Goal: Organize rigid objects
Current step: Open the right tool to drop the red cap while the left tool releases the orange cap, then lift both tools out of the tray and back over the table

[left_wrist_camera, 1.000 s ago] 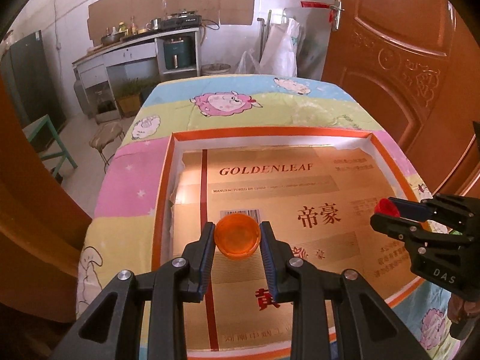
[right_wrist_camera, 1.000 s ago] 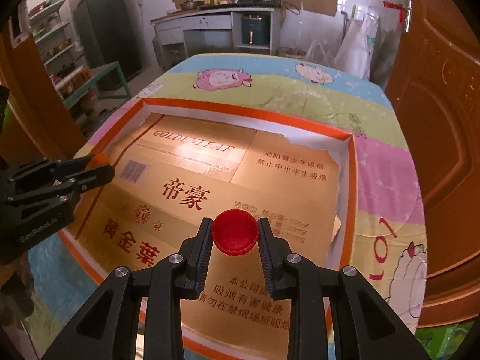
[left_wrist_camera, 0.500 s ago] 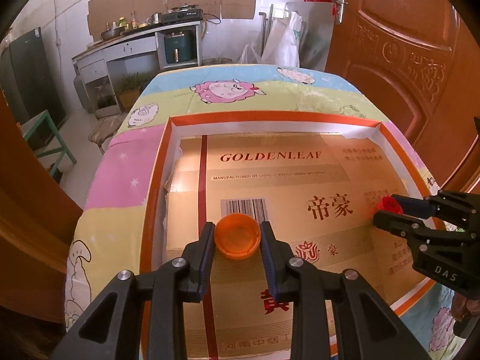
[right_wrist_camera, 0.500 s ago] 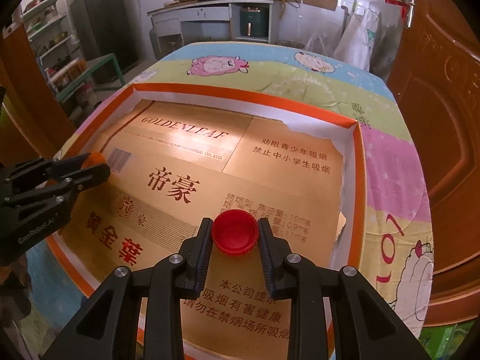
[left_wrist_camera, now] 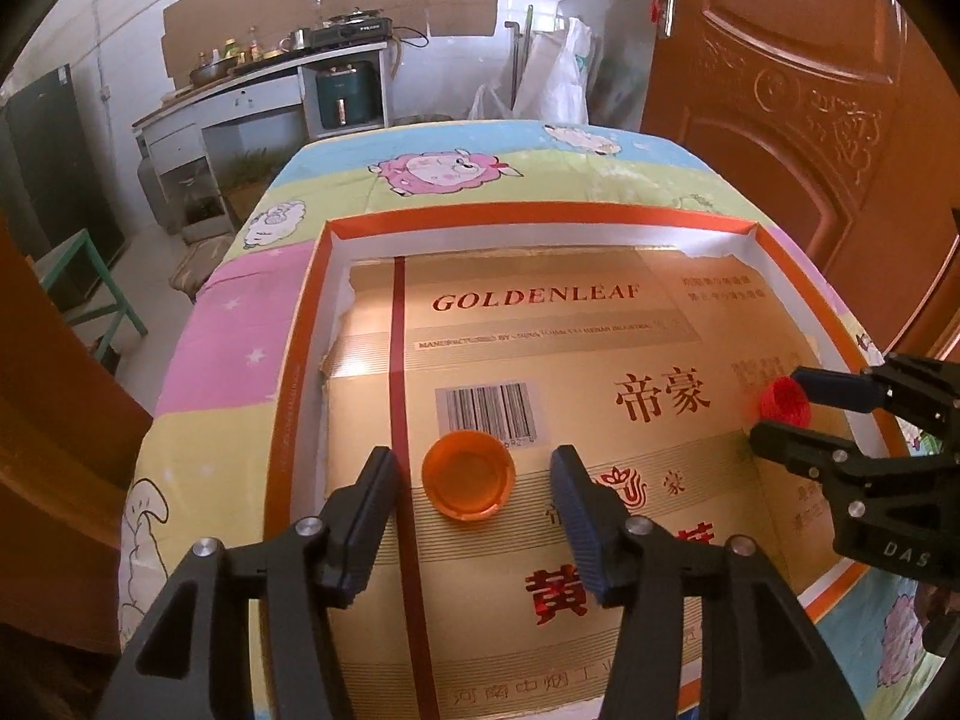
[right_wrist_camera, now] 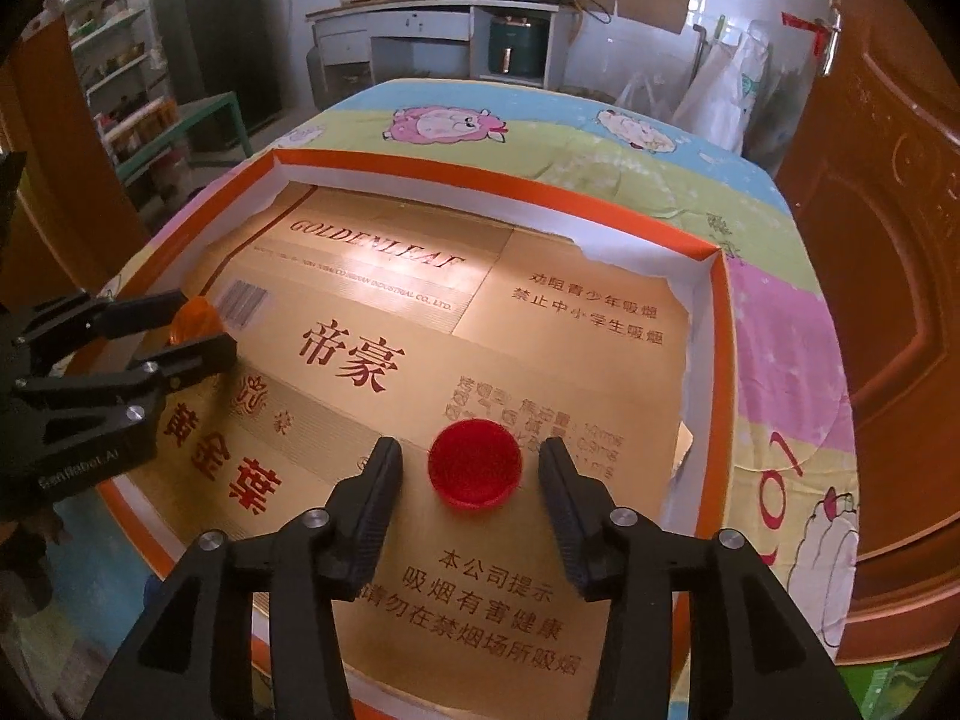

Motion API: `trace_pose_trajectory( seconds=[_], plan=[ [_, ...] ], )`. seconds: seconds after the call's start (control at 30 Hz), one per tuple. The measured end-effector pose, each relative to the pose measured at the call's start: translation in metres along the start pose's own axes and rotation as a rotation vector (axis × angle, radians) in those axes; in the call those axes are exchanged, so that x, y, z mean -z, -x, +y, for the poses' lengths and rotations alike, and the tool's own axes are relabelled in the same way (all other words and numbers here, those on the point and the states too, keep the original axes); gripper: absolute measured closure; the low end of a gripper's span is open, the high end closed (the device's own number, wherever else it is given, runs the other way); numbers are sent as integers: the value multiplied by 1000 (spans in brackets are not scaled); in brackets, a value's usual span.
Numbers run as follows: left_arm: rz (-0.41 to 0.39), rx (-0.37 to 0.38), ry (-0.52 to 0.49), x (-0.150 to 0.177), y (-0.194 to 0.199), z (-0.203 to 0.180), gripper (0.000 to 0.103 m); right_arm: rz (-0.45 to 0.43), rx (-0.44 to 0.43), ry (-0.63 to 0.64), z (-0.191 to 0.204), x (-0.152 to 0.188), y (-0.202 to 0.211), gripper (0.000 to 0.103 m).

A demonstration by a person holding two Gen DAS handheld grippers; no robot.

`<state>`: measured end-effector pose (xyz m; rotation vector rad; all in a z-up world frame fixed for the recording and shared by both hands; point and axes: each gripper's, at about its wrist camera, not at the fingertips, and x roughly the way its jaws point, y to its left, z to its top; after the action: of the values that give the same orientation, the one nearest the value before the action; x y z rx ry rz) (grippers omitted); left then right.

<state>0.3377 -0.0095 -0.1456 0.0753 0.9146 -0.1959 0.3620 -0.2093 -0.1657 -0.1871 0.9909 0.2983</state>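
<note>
Left wrist view: left gripper (left_wrist_camera: 474, 483) has just spread off the orange cap (left_wrist_camera: 468, 474); right gripper (right_wrist_camera: 471, 468) likewise frees the red cap (right_wrist_camera: 474, 463). Release step; next, lift both clear.

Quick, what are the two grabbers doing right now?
Left gripper: open, jaws just opened; orange cap sits loose between them.
Right gripper: open, jaws just opened; red cap sits loose between them.

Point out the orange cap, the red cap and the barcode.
orange cap (left_wrist_camera: 468, 474): left wrist view, middle of its hollow inside.
red cap (right_wrist_camera: 475, 463): right wrist view, centre of its flat top.
barcode (left_wrist_camera: 491, 408): left wrist view, middle of the stripes printed on the cardboard.
</note>
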Motion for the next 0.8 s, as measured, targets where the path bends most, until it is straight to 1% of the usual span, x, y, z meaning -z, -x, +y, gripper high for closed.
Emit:
trace_pose_trajectory(
  seconds=[0.13,0.3,0.4,0.53,0.7,0.8],
  plan=[
    [-36,10,1,0,13,0,50,-20,21,5,1,5,7,54],
    [-64,9,-3,3,29,-1,50,-57,12,-12,1,9,21,54],
    [-72,7,9,6,37,-1,50,-67,23,-11,2,12,27,54],
    [-96,9,25,12,51,-1,50,-83,19,-43,1,19,38,54],
    [-139,13,26,23,76,-2,50,-131,35,-70,8,37,63,54],
    [-158,22,34,30,91,-1,50,-150,23,-100,13,49,78,54]
  ],
)
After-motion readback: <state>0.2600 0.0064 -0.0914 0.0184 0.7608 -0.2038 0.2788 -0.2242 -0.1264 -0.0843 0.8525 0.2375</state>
